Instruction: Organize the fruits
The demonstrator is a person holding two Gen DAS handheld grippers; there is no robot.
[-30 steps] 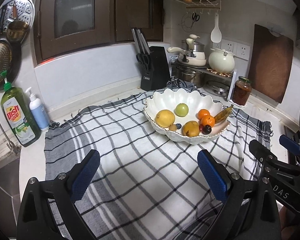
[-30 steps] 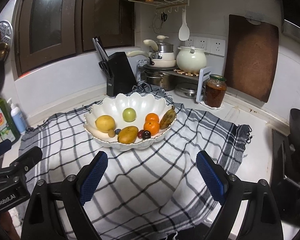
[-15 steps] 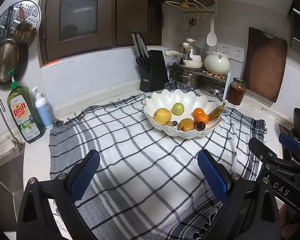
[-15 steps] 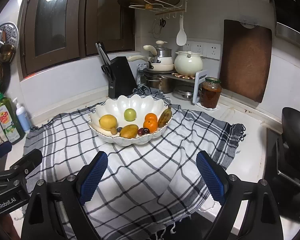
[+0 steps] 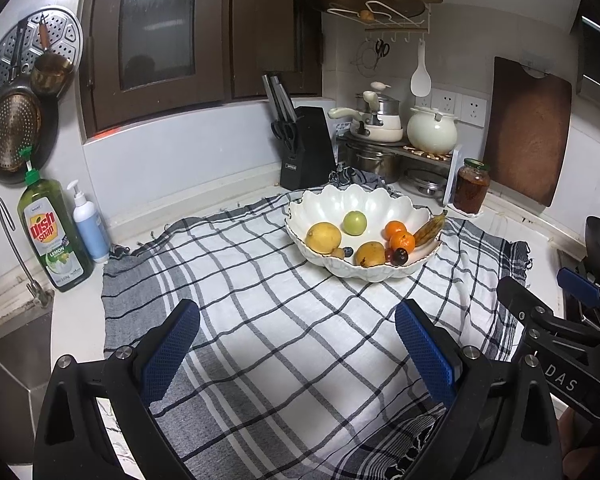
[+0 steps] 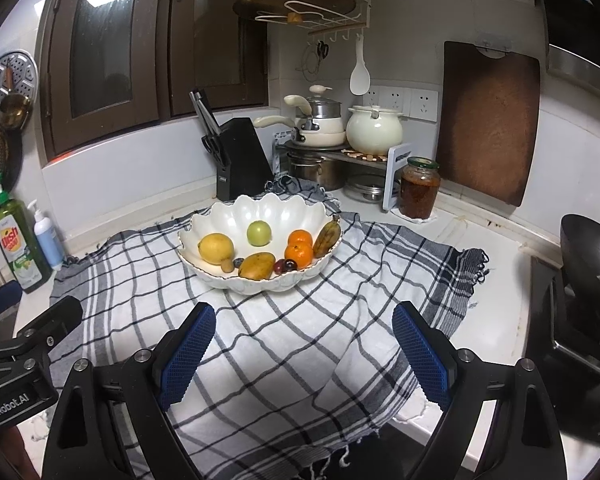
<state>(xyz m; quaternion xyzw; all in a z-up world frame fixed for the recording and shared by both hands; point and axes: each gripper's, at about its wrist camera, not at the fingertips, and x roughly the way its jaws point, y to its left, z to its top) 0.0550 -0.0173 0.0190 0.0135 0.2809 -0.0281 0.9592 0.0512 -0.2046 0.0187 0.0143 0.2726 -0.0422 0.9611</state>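
Left wrist view first: we see our left gripper (image 5: 296,344) low in the frame with its blue-padded fingers (image 5: 170,354) spread wide and nothing between them, hanging above the checked cloth (image 5: 268,320) that covers the counter. Right of centre in the frame sits the white scalloped bowl (image 5: 340,202), resting on the cloth, and all the fruit lies inside it: a lemon (image 5: 323,237) at the left, a green apple (image 5: 354,222) toward the back, two oranges (image 5: 399,236) touching one another, a spotted banana (image 5: 430,229) leaning on the right rim, a mango (image 5: 370,254) at the front, and a dark plum (image 5: 399,256) just beside it. At the lower right edge we see the black body of our right gripper (image 5: 576,292). At the left edge stand a green dish soap bottle (image 5: 54,236) and a white pump bottle (image 5: 90,224) side by side. A knife block (image 5: 306,148) stands behind the bowl, and a jar (image 5: 470,190) at the upper right of it. In the right wrist view our right gripper (image 6: 304,344) is likewise released, its pads (image 6: 420,354) well apart and empty over the cloth (image 6: 300,340); the bowl (image 6: 278,208) lies just above the frame's centre, with the lemon (image 6: 216,248), apple (image 6: 259,233), oranges (image 6: 299,247), banana (image 6: 327,232), mango (image 6: 257,265) and plum (image 6: 290,265) in it, and our left gripper (image 6: 32,340) shows at the lower left
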